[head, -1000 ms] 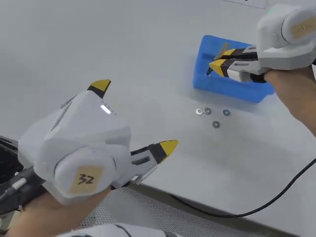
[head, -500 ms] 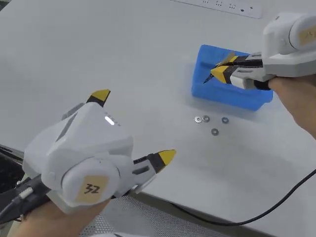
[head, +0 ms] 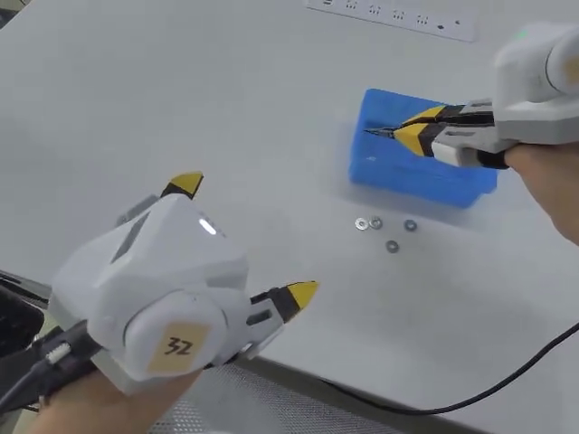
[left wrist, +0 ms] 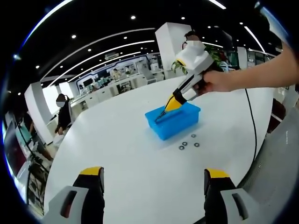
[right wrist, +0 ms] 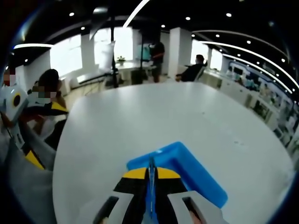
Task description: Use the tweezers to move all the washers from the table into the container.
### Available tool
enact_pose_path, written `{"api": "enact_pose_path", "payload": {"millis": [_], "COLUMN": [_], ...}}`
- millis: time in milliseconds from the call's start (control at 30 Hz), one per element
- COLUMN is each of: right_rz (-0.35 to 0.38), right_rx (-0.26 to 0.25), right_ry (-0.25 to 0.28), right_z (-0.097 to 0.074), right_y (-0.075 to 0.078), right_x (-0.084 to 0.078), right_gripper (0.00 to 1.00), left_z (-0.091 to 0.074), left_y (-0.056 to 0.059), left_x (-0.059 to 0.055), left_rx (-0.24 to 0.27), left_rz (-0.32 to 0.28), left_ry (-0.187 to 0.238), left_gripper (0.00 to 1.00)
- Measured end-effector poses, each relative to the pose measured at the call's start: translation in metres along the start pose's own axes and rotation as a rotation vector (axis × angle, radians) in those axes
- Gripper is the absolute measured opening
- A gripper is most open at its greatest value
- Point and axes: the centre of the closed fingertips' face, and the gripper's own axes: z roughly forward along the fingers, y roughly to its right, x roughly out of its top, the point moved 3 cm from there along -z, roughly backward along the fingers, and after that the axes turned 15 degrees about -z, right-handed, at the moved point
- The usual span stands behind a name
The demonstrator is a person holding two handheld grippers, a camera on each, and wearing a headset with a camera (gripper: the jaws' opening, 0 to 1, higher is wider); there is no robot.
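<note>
White tabletop (head: pixel 181 90) stretches across the head view, with a blue rectangular plastic container (head: pixel 398 176) at upper right. Above it the right hand-held gripper (head: pixel 418 134) is clamped on thin pointed tweezers (head: pixel 378 133), tips over the container, probably for a drop. Whether they carry a washer is too small to tell. Four small metal washers (head: pixel 375 222) lie on the tabletop just below the container. At lower left the left hand-held gripper (head: pixel 244 240) hangs with jaws wide apart, clear of the work.
</note>
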Motion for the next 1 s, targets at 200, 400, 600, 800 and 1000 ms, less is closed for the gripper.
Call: {"api": "enact_pose_path", "payload": {"millis": [200,400,600,800,1000], "right_rz": [-0.008,0.019,0.072,0.093,0.09], "right_rx": [-0.001,-0.003,-0.004,0.009,0.033], "right_ry": [-0.003,0.0,0.016,0.06,0.088], "right_z": [-0.019,-0.036,-0.047,-0.063,-0.071], "right_y": [-0.015,-0.04,-0.065,-0.087,-0.104], "right_x": [0.001,-0.001,-0.001,0.013,0.022], "right_gripper": [0.02,0.01,0.01,0.02,0.02], "left_z": [0.0,0.0,0.0,0.012,0.033], "left_y": [0.001,0.003,0.013,0.036,0.052], "left_x": [-0.001,0.0,-0.001,0.017,0.037], "left_rx": [-0.002,-0.009,-0.086,-0.291,-0.421], "left_rz": [0.017,0.026,-0.003,-0.036,0.075], "left_ry": [-0.003,-0.005,-0.026,-0.039,-0.06], "left_gripper": [0.89,0.83,0.7,0.35,0.25]}}
